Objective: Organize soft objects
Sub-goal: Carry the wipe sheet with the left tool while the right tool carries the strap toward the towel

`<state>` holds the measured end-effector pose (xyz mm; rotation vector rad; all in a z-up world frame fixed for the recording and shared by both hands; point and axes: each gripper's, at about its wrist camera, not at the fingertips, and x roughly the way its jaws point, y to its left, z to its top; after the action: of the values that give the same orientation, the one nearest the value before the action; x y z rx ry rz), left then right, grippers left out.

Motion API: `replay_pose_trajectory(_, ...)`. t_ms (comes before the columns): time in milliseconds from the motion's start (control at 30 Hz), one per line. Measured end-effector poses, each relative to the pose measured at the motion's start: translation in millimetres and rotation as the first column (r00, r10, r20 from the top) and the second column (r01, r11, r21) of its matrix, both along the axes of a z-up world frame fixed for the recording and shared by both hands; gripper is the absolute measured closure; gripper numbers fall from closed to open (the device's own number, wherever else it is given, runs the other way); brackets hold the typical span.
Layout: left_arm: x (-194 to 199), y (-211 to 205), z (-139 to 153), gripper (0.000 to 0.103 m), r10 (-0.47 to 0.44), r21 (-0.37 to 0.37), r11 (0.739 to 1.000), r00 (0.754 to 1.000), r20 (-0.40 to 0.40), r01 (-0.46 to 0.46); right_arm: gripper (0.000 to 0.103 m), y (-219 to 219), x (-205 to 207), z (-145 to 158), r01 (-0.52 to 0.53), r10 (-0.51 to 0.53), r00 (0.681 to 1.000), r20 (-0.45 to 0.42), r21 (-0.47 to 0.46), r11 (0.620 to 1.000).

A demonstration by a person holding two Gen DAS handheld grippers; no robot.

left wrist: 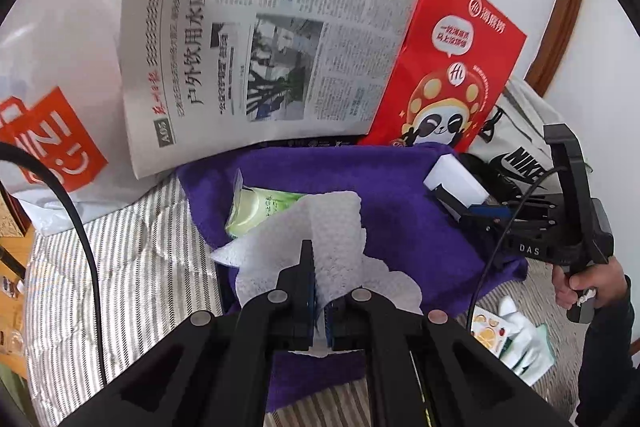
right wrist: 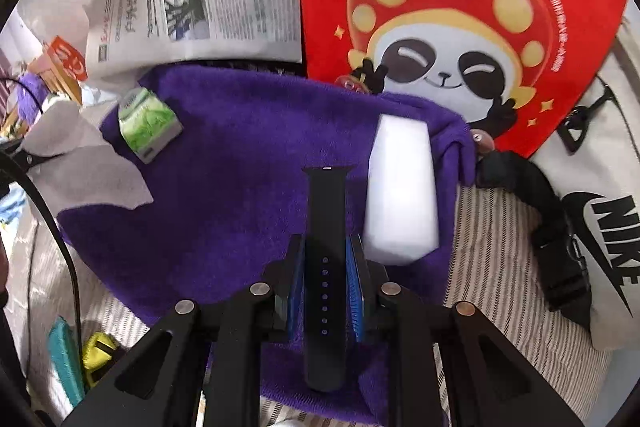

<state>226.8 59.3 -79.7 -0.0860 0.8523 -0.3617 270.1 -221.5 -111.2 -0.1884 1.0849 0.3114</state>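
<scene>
**Both tools loaded above the purple towel: mind what slips**

Nearest you, your left tool [left wrist: 318, 291] is pinched shut on a white paper towel [left wrist: 336, 247], which fans out loose over the near edge of the purple towel [left wrist: 400, 195]. Your right tool [right wrist: 326, 287] is clamped on a black watch strap [right wrist: 325, 227], the strap running lengthwise between the pads and sticking out past both ends, above the towel's near half.

The landmark here is that purple towel, spread on the striped bedding [right wrist: 492, 267]. On it, just right of the strap's tip, lies a white sponge block [right wrist: 402, 187]; toward its far left corner sits a green tissue pack [right wrist: 150, 125].

Beyond the towel's far edge stand a newspaper [left wrist: 260, 43] and a red paper bag [left wrist: 452, 67]. Off its right edge lies a white Nike bag [right wrist: 600, 227] with a black buckle strap [right wrist: 536, 211].

What I judge could go wrong:
- The paper towel is thin and held by only a small pinch, so a quick swing may tear it or let it flutter free.
- Its loose flap hangs near the tissue pack and could drag or cover it.
- The strap is smooth, so it may slide out lengthwise if you tilt it further.
- Lowering the strap carelessly may knock the sponge off the towel's right edge.
- The cable [left wrist: 80, 227] left of the towel could snag on a wide sweep.
</scene>
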Motion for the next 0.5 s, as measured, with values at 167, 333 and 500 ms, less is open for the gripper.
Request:
replay_pose_trajectory(167,7,-3,-17,0.099,-0.006,0.01,1.0,1.0,-0.026,0.007,0.082,-1,3,-14,0.001,-0.001,1.0,-0.023,-0.009,1.0)
replay_pose_trajectory(333,11,-4,-28,0.099,-0.011,0.024,1.0,0.999,-0.044,0.012,0.082,-5,7,-22,0.01,-0.01,0.999,-0.034,-0.011,1.0)
replay_pose_trajectory(500,15,-7,-42,0.099,0.001,0.086,0.996,0.998,-0.055,0.004,0.082,-4,8,-26,0.008,-0.009,1.0,-0.03,-0.012,1.0)
